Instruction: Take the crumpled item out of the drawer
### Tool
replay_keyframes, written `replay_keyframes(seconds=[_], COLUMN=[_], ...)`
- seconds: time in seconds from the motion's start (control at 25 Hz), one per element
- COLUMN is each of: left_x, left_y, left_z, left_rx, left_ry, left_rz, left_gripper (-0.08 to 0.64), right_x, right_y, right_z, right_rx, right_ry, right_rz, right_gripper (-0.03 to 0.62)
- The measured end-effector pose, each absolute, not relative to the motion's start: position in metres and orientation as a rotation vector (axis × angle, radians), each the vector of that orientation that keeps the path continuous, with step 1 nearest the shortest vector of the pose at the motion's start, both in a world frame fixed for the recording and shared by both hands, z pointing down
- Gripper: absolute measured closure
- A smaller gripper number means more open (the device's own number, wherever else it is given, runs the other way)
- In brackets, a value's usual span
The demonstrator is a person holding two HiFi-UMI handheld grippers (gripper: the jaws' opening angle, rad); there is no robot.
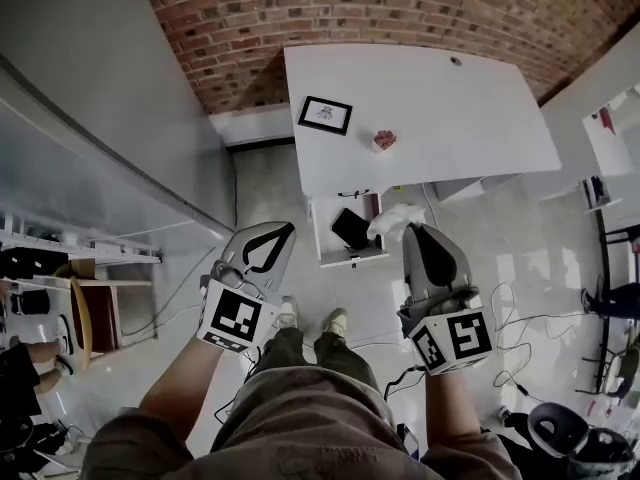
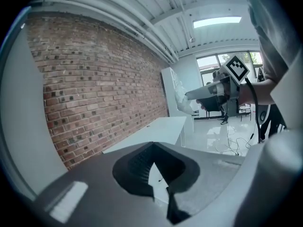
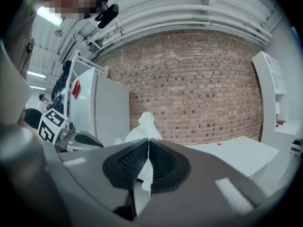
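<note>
The crumpled item (image 1: pixel 395 218) is a wad of white paper, held up clear of the open drawer (image 1: pixel 335 258) under the white desk (image 1: pixel 430 108). My right gripper (image 1: pixel 410 230) is shut on it. In the right gripper view the paper (image 3: pixel 142 126) sticks out above and between the closed jaws of the right gripper (image 3: pixel 147 143). My left gripper (image 1: pixel 285 230) hovers left of the drawer, its tips together and holding nothing. The left gripper view shows the left gripper (image 2: pixel 152 148) shut and the paper (image 2: pixel 182 96) in the right gripper (image 2: pixel 208 92). A flat black thing (image 1: pixel 350 228) lies in the drawer.
On the desk lie a framed picture (image 1: pixel 325 115) and a small pink object (image 1: pixel 384 140). A brick wall (image 1: pixel 400 8) stands behind it. Cables (image 1: pixel 520 318) trail over the floor at right. Shelving (image 1: pixel 70 258) stands at left, and the person's feet (image 1: pixel 310 318) are below the drawer.
</note>
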State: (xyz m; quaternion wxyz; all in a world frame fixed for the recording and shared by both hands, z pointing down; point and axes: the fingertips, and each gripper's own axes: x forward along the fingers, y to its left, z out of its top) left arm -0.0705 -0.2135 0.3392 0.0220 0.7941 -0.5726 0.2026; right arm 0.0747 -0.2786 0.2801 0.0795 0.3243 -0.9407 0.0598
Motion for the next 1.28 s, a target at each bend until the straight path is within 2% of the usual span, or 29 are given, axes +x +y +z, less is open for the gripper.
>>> replay_keyframes(seconds=[0.2, 0.4, 0.56, 1.28], left_x=[-0.056, -0.048, -0.044, -0.038], left_y=[-0.214, -0.214, -0.208, -0.207], left_z=[0.299, 0.247, 0.215, 0.197], left_rx=[2.548, 2.589, 2.663, 2.698], left_ry=[-1.814, -1.842, -1.929, -1.955], left_rz=[0.593, 0.42, 0.57, 0.582], left_gripper=[0.56, 0.56, 0.56, 0.559], right_x=[0.081, 0.095, 0.105, 0.101], right_y=[-0.265, -0.249, -0.234, -0.234], right_z=[0.223, 0.18, 0.154, 0.13], right_rx=[1.004, 1.05, 1.064, 1.056], right_ry=[-2.929, -2.996, -3.007, -3.055], right_rz=[0.134, -0.028, -0.192, -0.232], right_gripper=[0.557, 0.557, 0.557, 0.557])
